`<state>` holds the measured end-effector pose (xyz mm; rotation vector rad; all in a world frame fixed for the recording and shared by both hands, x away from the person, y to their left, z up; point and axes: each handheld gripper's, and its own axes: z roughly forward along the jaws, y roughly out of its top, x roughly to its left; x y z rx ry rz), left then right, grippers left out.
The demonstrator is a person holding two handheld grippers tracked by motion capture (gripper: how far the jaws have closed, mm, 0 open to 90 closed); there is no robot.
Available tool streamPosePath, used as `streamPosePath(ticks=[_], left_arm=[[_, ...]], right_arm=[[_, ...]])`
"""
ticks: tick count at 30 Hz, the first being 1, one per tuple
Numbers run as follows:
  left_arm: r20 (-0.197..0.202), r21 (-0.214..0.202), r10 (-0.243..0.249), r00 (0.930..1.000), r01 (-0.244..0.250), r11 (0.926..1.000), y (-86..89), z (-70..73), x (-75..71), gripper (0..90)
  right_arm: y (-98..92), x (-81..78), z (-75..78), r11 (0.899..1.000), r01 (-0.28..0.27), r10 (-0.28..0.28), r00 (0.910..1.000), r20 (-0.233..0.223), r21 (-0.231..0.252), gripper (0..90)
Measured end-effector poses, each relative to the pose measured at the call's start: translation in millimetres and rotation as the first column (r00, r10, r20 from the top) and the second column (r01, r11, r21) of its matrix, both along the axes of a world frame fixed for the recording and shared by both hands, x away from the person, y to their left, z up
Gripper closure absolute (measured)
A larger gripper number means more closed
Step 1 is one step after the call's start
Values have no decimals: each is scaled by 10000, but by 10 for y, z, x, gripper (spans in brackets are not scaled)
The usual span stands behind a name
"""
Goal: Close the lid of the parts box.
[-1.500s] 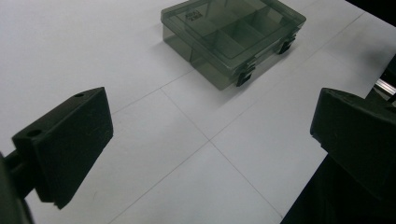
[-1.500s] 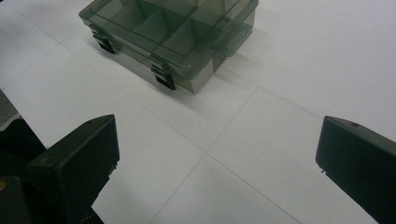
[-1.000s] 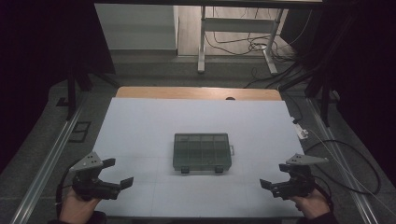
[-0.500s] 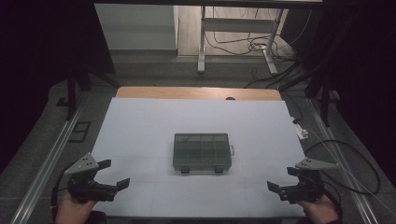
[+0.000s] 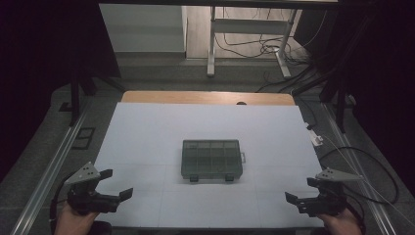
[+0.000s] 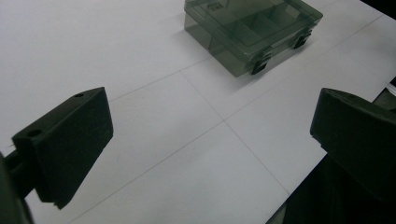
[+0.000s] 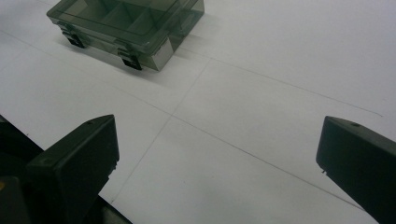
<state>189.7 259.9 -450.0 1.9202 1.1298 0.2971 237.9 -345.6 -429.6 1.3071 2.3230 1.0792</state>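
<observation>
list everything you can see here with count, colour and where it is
compartment box: 1, smoky grey see-through plastic, lid shut with two dark latches on its near side, middle of the table
white sheet: 1, white with faint grid lines, covers most of the table top
table: 1, wooden edge showing at the far side
small white item: 1, at the right edge of the sheet, too small to tell what it is
desk frame: 1, pale grey, on the floor beyond the table, with dark cables around it
left gripper: 1, black, near left corner, jaws open, nothing held
right gripper: 1, black, near right corner, jaws open, nothing held
hands: 2, at the bottom edge, one on each gripper
</observation>
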Motion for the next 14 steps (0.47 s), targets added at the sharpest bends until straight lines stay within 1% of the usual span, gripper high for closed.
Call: streamPosePath(ticks=[6,11,14], left_arm=[[-73,266,215,9997,-213,9994,12,2,-25,0],[-108,446,267,9996,-262,9987,9,3,-35,0],[-118,471,244,9996,-238,9986,0,6,-27,0]], right_arm=[[-31,-31,7,9997,143,-142,9999,13,-207,0],[-59,-51,10,9994,269,-269,9996,7,-224,0],[-56,-48,5,9993,242,-243,9997,-1,-288,0]])
